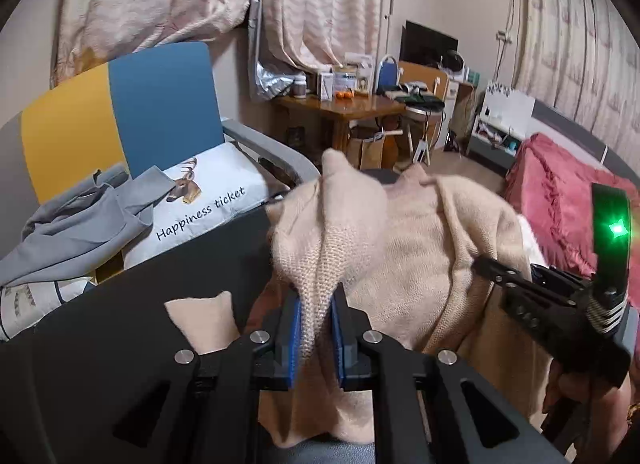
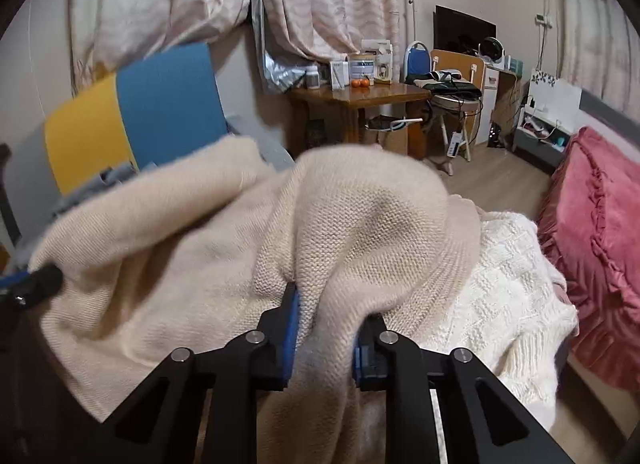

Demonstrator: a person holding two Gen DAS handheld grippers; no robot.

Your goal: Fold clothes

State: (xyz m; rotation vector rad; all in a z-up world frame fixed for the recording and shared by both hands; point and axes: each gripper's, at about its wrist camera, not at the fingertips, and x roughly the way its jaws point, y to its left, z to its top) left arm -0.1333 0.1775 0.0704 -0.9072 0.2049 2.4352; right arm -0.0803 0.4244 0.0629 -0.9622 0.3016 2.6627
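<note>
A beige knitted sweater [image 1: 412, 248] lies bunched on a dark surface [image 1: 132, 300]. My left gripper [image 1: 316, 328] is shut on a raised fold of it, the blue pads pinching the knit between them. In the right wrist view the same beige sweater [image 2: 180, 256] fills the middle, and my right gripper [image 2: 326, 338] is shut on a thick ridge of its cloth. The right gripper [image 1: 480, 262] also shows at the right of the left wrist view, its tips buried in the sweater. The left gripper's tip [image 2: 40, 280] pokes in at the left edge of the right wrist view.
A white cable-knit garment [image 2: 508, 284] lies to the right of the sweater. A grey garment [image 1: 80, 224] and a printed pillow [image 1: 208, 204] rest on a chair with a blue and yellow back [image 1: 132, 112]. A pink blanket [image 2: 592, 232] covers the bed at the right. A wooden table [image 2: 360, 94] stands behind.
</note>
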